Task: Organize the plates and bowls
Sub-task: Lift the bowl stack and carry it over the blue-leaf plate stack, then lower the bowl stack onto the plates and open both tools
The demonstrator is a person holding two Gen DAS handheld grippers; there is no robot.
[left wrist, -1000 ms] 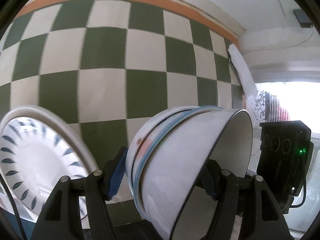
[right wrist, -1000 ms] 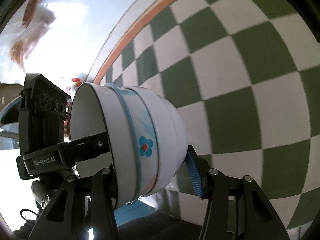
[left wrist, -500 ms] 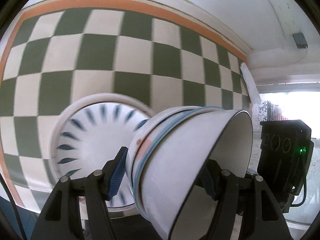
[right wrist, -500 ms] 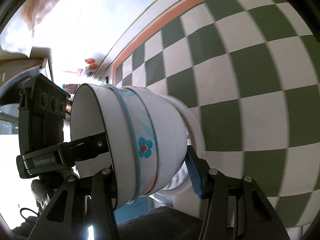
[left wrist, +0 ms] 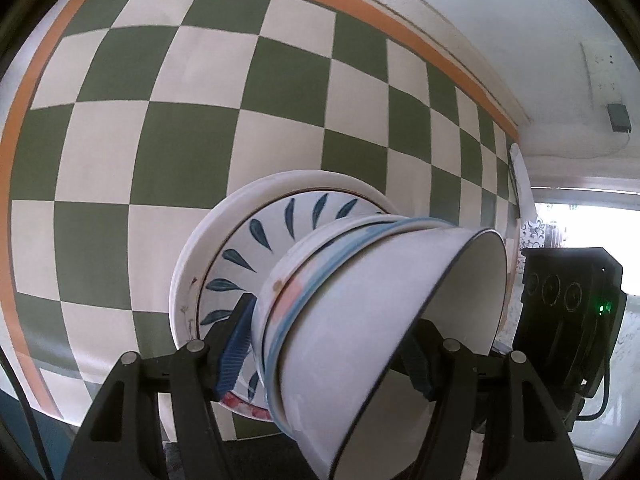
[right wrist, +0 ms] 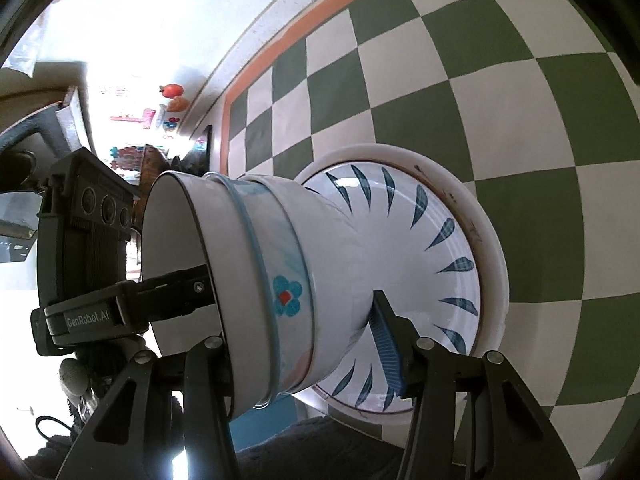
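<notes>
Green-and-cream checkered cloth (left wrist: 192, 148), orange border (left wrist: 400, 20)

both wrist views look closely down, sharing the bowl stack (left wrist: 360, 320) (right wrist: 248, 280).

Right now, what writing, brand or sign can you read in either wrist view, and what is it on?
"GenRobot.AI": on the label strip of the left tongs, seen in the right wrist view.
Colourful items on the far wall: too small and blurred to read.
Nothing else legible in either view.
</notes>
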